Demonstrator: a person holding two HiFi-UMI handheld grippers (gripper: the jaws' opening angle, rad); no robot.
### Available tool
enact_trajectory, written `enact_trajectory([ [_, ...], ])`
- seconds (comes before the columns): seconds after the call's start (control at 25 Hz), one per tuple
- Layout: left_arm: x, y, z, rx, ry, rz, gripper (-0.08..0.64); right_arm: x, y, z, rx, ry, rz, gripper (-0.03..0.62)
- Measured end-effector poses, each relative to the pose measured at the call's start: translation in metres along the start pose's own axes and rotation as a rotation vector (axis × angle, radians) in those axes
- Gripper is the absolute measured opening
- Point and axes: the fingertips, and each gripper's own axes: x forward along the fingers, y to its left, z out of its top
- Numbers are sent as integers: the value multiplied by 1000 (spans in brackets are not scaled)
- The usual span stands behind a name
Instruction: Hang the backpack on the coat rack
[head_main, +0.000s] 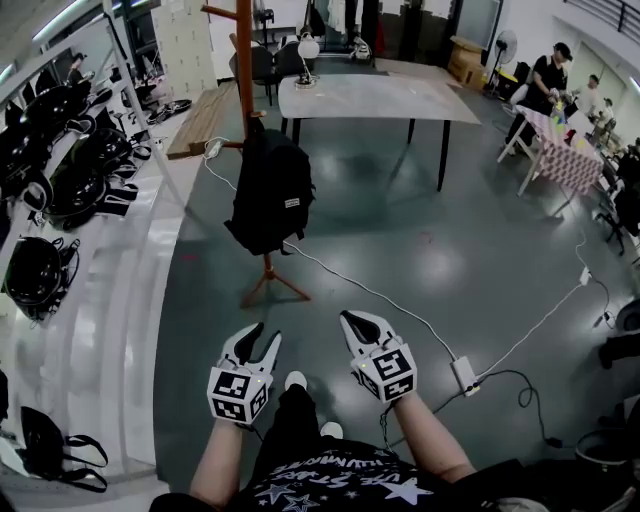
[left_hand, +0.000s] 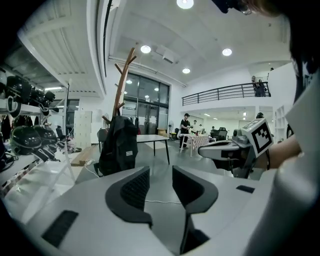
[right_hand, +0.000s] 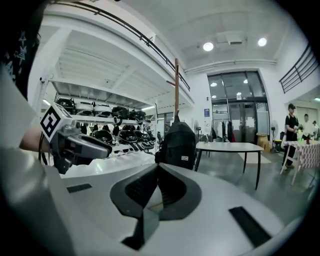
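A black backpack (head_main: 270, 192) hangs on the orange wooden coat rack (head_main: 245, 70), well clear of the floor; it also shows in the left gripper view as the backpack (left_hand: 119, 145) and in the right gripper view as the backpack (right_hand: 178, 144). Both grippers are held low near the person's body, far back from the rack. My left gripper (head_main: 261, 335) is open with nothing between its jaws. My right gripper (head_main: 353, 322) has its jaws touching at the tips, empty.
A grey table (head_main: 370, 97) stands behind the rack. Shelves with black helmets (head_main: 40, 270) line the left side. A white cable with a power strip (head_main: 464, 374) runs across the floor on the right. People stand at a far table (head_main: 562, 150).
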Motion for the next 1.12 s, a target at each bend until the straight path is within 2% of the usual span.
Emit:
enact_trajectory([
  [0.2,-35,-23,-13,-1,28,-6,67,-30,9,-5,45,-22,-19,11],
  [0.4,-45,-42,-29,14,73,-28,55,-52,10,-12,68,-49,-42,11],
  [0.64,-52,-52,-30,12,59,-38,44,-65,24,-24,93,-32,-47,11],
  [0.84,-79,-56,-33,29,40,-68,35,-76,55,-19,59,-29,-53,11],
  [0.96,-114,-48,-35,30,18,-42,28,-86,83,-12,15,-22,-58,11],
  [1.12,-167,-28,-57,23,29,-4,20,-100,131,-8,-66,-2,-62,11],
])
